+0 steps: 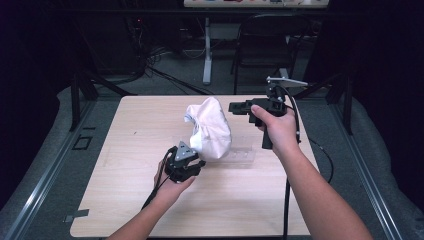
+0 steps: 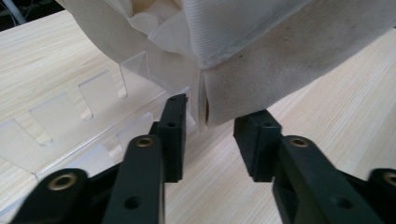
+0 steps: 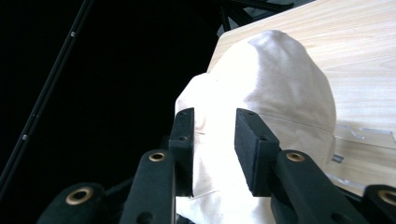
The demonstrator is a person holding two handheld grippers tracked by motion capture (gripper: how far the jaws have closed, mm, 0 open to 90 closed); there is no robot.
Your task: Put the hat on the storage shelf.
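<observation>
White cloth bag: bulging, near the middle of the table, resting over a clear plastic rack.
Left tool: at the bag's near lower edge, jaws apart with a hem corner between them, not clamped.
Right tool: raised just beyond the bag's far right side, jaws apart, gripping nothing.
</observation>
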